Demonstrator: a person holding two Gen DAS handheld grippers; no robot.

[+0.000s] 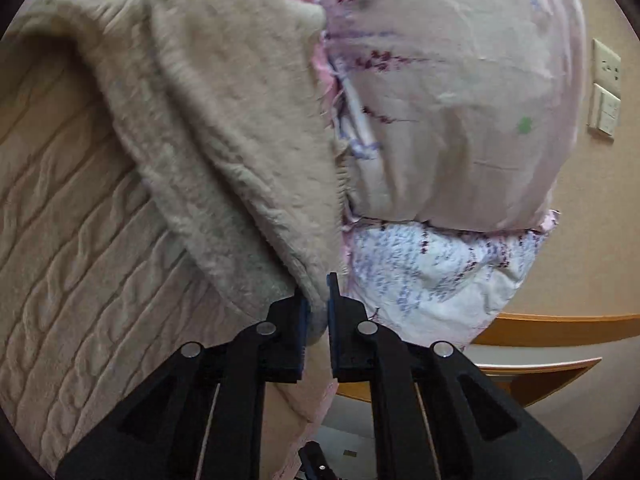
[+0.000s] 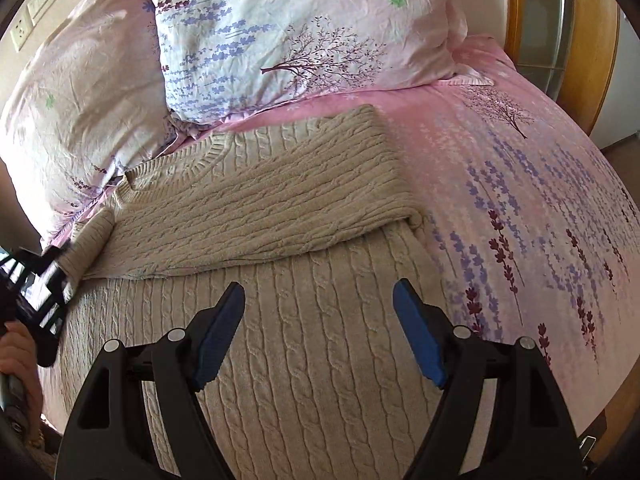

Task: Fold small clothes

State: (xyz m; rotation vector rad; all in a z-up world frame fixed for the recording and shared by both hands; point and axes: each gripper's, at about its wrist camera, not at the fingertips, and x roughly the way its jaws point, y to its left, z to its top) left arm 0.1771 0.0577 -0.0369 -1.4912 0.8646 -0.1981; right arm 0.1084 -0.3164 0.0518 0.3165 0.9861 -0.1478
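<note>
Your left tongs (image 1: pixel 319 300) pinch the sweater (image 2: pixel 280 208) sleeve at nine o'clock on the bed (image 2: pixel 520 184); your right tongs (image 2: pixel 319 334) hover spread. Carry that sleeve flat across the chest toward three o'clock, avoiding bunching.

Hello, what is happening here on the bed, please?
A person is folding a beige sweater on a bed. The left gripper has its jaws shut on a sleeve and holds it lifted. The right gripper hovers open over the sweater body. One sleeve is already folded across.
</note>
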